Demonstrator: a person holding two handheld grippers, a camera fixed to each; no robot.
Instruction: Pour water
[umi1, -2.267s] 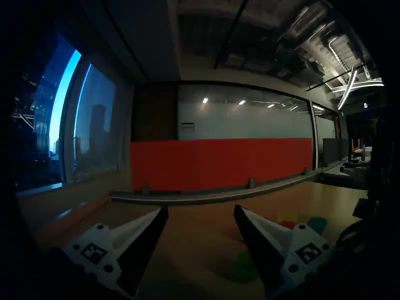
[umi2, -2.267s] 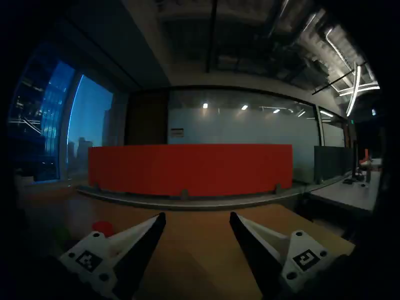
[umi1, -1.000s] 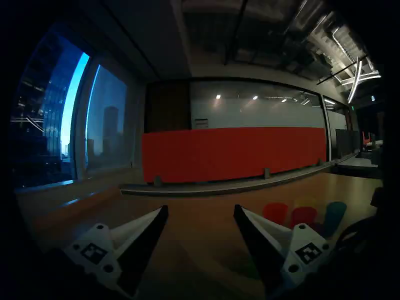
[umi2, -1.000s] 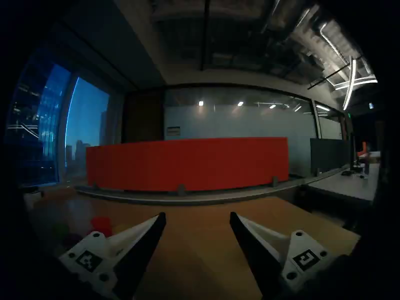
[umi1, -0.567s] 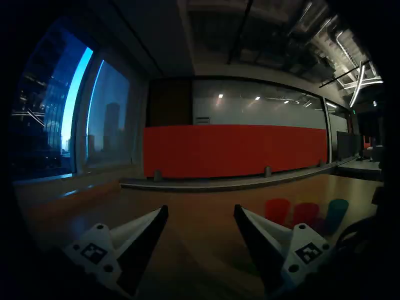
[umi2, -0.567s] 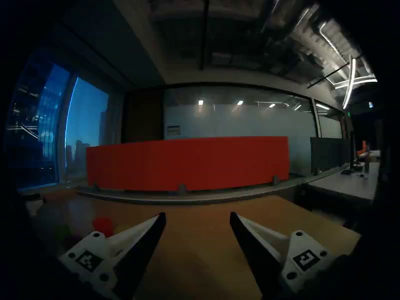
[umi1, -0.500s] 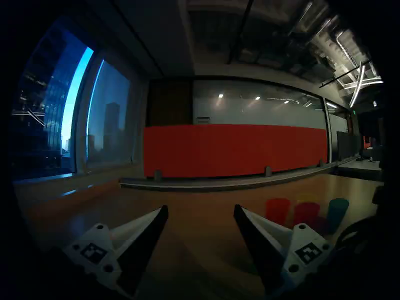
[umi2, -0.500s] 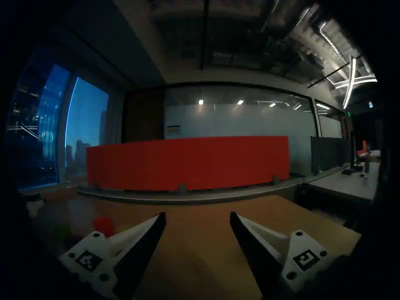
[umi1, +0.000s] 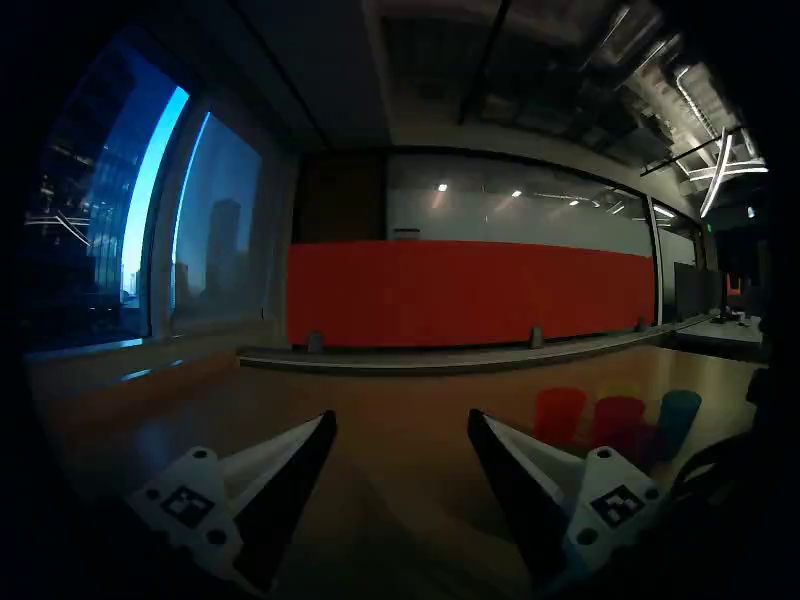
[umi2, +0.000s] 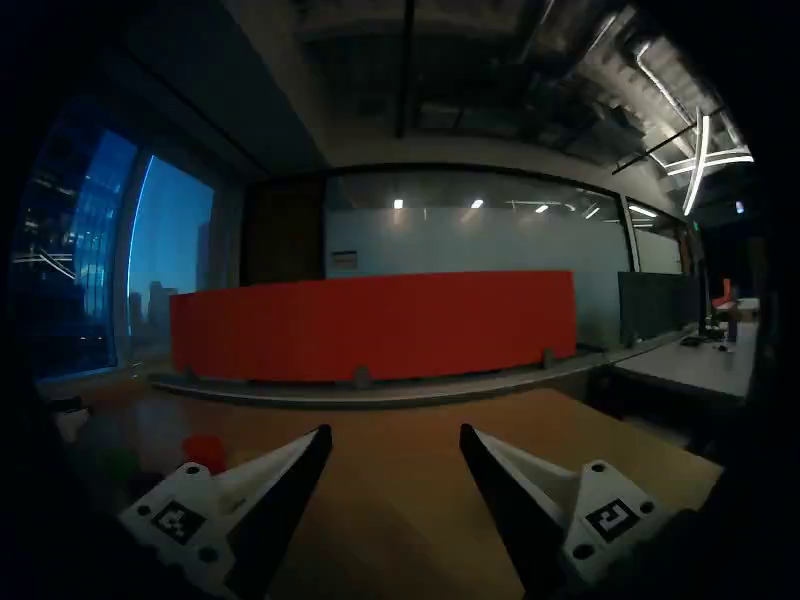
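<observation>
In the left gripper view, the left claw (umi1: 400, 414) is nearest. Its two white fingers are spread wide with nothing between them, above a brown wooden table (umi1: 410, 480). Each finger carries a small black-and-white square marker.

Just past the right finger, three cups stand upright in a close row on the right part of the table. An orange cup (umi1: 558, 414) is on the left, a dark red cup (umi1: 616, 420) is in the middle and a teal cup (umi1: 679, 420) is on the right. The light is too dim to tell what is in them.

At the far edge of the table stands a long red panel (umi1: 470, 293), with a glass wall (umi1: 520, 212) above it. A tall window (umi1: 150, 230) on the left shows blue dusk and towers.

In the right gripper view, the right claw (umi2: 394, 430) is also spread wide and holds nothing, above the same table (umi2: 395, 510). A red cup (umi2: 204, 449) stands near on the left, partly hidden behind the left finger. The red panel (umi2: 370, 325) runs across the far side. A pale desk (umi2: 700, 366) lies far right, and a bright ceiling light (umi2: 704, 160) hangs high on the right.
</observation>
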